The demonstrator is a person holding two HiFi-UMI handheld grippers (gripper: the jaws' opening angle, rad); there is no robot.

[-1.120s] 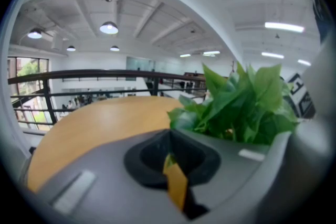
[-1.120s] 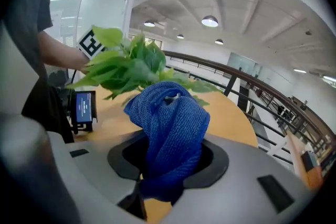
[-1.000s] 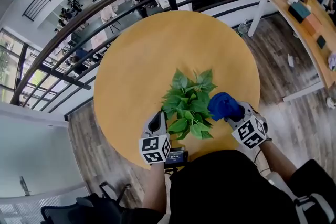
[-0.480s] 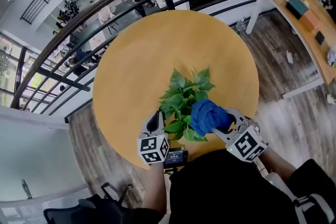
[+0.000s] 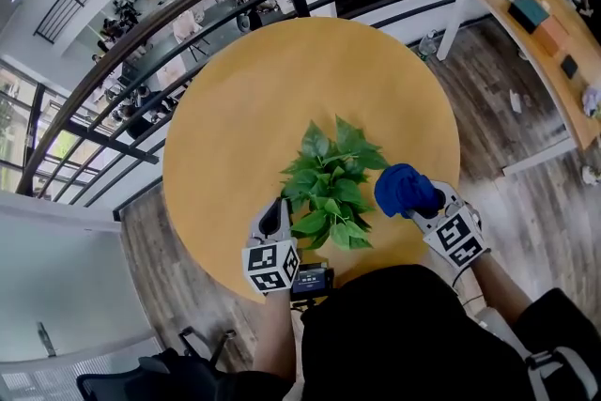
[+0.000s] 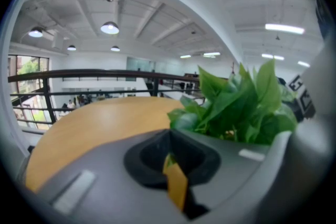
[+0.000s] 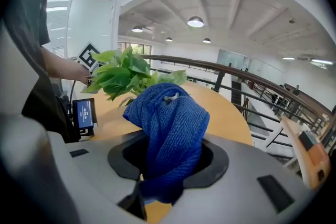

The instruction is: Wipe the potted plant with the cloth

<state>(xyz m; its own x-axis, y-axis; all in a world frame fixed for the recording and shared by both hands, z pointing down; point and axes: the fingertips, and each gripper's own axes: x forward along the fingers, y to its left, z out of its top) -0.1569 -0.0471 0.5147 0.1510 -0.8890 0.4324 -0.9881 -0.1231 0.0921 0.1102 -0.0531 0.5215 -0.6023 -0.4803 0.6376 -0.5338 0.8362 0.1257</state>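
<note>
Wiping step: right tool (image 5: 427, 202) is clamping the cloth (image 5: 402, 188) beside the plant (image 5: 331, 183), left tool (image 5: 275, 219) resting closed; next, I'd judge, sweeping across leaves.

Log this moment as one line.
left gripper: shut, at left edge of potted plant | right gripper: shut on blue cloth, just right of the plant

Leaves of the potted plant (image 5: 331, 188) are covering its pot completely. The blue cloth (image 5: 402, 188) is burying the right claw (image 7: 152, 191) jaw tips. A green speck at the left claw (image 6: 176, 186), whose jaws are pressing together, is looking too blurred to name. The person's torso (image 5: 404, 333) is hiding the surface (image 5: 235, 108) near edge.
</note>
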